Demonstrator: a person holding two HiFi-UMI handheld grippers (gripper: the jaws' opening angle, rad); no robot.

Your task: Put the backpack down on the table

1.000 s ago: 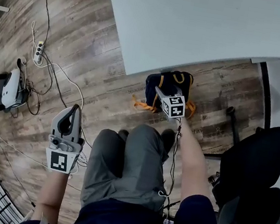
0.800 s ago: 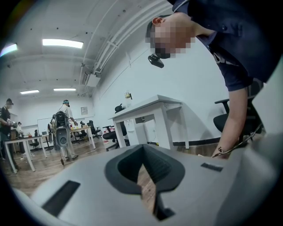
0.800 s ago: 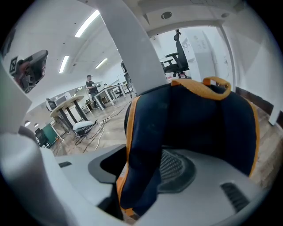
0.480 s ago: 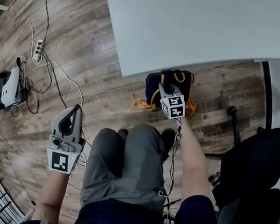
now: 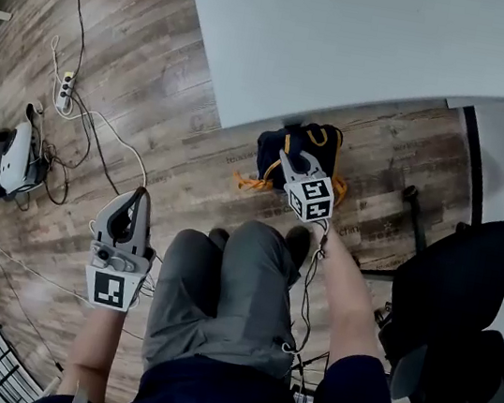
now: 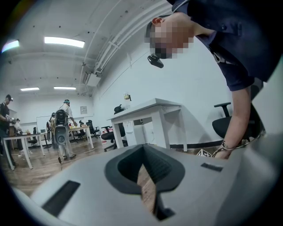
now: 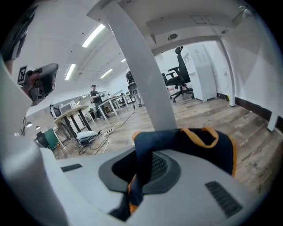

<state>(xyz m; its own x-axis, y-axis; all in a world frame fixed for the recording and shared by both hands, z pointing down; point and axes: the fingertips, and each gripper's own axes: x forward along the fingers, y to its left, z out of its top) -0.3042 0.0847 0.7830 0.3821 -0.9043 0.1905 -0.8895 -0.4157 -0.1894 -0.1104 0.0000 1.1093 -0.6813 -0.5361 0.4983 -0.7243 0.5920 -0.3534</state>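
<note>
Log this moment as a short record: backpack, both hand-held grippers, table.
Backpack: dark blue backpack with orange trim, down at the wooden floor by the table's near edge, not on the table.
Right hand-held gripper: jaws have just been closing; shut on the blue strap of the backpack.
Left hand-held gripper: shut, nothing between its jaws, held away from the backpack.
Table: white table, its edge above the backpack.
Task state: backpack not yet set on the table.
</note>
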